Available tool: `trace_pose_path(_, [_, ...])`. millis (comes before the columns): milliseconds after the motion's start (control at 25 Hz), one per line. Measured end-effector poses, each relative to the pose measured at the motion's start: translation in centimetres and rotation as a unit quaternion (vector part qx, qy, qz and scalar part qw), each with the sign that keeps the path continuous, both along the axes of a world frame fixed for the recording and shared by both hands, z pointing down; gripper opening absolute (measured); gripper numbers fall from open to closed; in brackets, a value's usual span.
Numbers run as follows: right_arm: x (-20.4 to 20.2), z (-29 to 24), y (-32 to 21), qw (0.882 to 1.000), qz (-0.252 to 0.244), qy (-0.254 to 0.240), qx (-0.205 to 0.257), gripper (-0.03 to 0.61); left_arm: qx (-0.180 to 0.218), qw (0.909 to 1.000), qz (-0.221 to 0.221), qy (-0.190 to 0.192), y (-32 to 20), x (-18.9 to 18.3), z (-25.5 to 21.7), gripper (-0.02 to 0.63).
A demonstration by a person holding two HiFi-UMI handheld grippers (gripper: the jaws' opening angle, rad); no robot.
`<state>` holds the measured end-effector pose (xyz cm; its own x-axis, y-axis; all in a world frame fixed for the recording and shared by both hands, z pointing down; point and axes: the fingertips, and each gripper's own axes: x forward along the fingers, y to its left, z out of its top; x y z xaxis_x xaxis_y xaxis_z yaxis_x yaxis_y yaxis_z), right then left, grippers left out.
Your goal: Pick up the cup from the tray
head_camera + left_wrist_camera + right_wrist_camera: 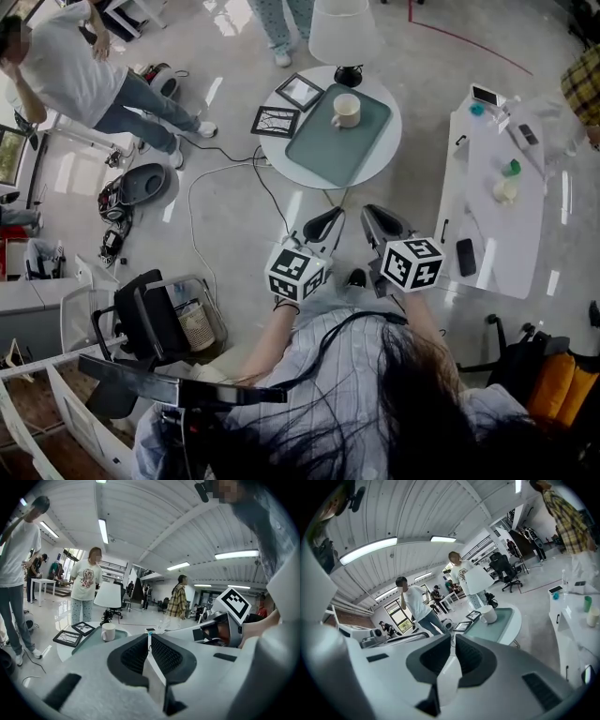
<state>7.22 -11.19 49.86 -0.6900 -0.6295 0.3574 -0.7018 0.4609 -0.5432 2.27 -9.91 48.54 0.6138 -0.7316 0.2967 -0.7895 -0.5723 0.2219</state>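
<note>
no readable text, labels or signs

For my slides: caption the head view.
Both shut and empty, left gripper and right gripper hover short of the cup on its green tray.

A black picture frame (276,122) and a second frame (300,91) lie on a round white surface (387,142) beside a white-shaded lamp (343,30). To the right, a long white surface (492,220) carries a dark phone (466,257). A white cable (190,214) trails over the floor.

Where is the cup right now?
In the head view the cup stands on the green tray, at its far end, near the lamp.
</note>
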Motion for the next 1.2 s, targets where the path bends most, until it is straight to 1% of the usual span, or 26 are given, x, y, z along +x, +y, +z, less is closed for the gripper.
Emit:
trace_pose_path(200, [-0.5, 0.3, -2.1, 1.0, 0.006, 0.011, -0.001, 0.048, -0.001, 0.9999, 0.005, 0.016, -2.9, -0.6, 0.4, 0.015])
trace_pose_path(320, [-0.8, 0.5, -4.2, 1.0, 0.017, 0.017, -0.001, 0.048, 0.001, 0.9998, 0.016, 0.015, -4.9, -1.1, 0.6, 0.015])
trace_pose_path(440, [-1.6, 0.5, -6.3, 0.999, 0.027, 0.02, 0.0, 0.049, 0.001, 0.9996, 0.025, 0.01, -7.4, -2.3, 0.7, 0.015])
trace_pose_path(640, [-3.8, 0.5, -9.7, 0.999, 0.04, 0.024, -0.006, 0.049, 0.002, 0.9993, 0.032, 0.017, -11.5, -4.8, -0.1, 0.015])
trace_pose_path(920, [-6.3, 1.1, -13.5, 0.998, 0.062, 0.023, -0.016, 0.049, -0.006, 0.998, 0.062, 0.006, -15.3, -7.1, 0.5, 0.015])
trace_pose_path(1080, [-6.9, 1.4, -15.2, 0.997, 0.077, 0.021, -0.02, 0.049, -0.007, 0.9966, 0.082, 0.006, -17.3, -7.5, 0.3, 0.015])
trace_pose_path(1200, [-7.3, 1.8, -16.3, 0.996, 0.087, 0.029, -0.016, 0.049, -0.009, 0.9949, 0.1, 0.001, -18.3, -7.8, 0.6, 0.015])
